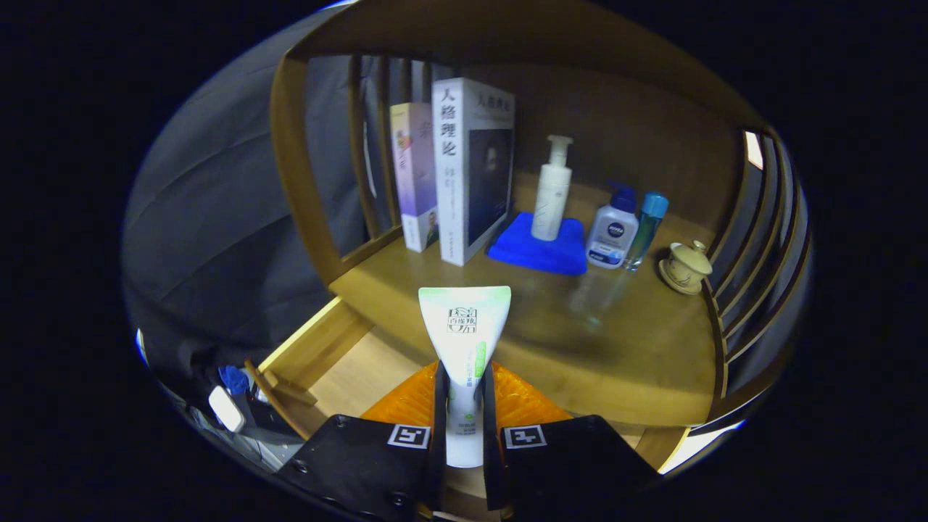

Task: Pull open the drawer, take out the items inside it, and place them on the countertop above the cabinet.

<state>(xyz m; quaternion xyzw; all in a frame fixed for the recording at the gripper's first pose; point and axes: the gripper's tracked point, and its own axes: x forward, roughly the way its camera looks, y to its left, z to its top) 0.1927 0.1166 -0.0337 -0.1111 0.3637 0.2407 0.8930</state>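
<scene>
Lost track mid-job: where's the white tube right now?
In the gripper view, the white tube is clamped between the gripper fingers, held above the open drawer, just short of the countertop.

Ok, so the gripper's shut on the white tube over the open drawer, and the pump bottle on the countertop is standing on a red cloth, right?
Not quite: in the gripper view the cloth under the pump bottle is blue. The gripper is shut on the white tube over the open drawer.

Far beyond the fingers: two books [449, 170], a blue cloth [540, 250] under a pump bottle [551, 192], a little cup [685, 267].
</scene>
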